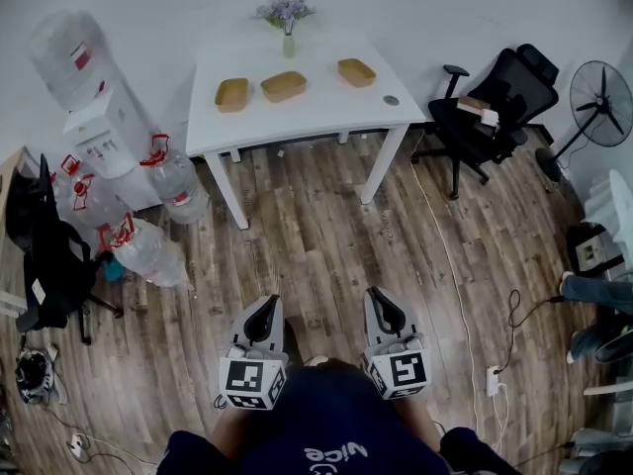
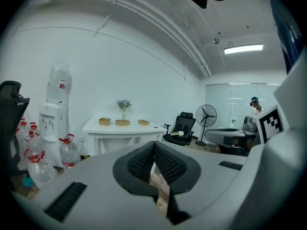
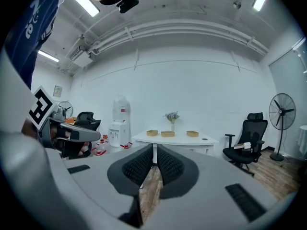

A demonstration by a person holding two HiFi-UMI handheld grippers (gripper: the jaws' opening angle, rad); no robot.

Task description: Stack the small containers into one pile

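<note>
The left tongs and right tongs are each pressed together and empty, held low over the floor. The three containers sit in a row on the worktop at twelve o'clock, well apart from the person. I'd step close first, spread one pair, and pinch an end container's rim, clear of the vase.

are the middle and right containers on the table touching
Apart. Head view shows bare table between the middle container and the right container.
</note>
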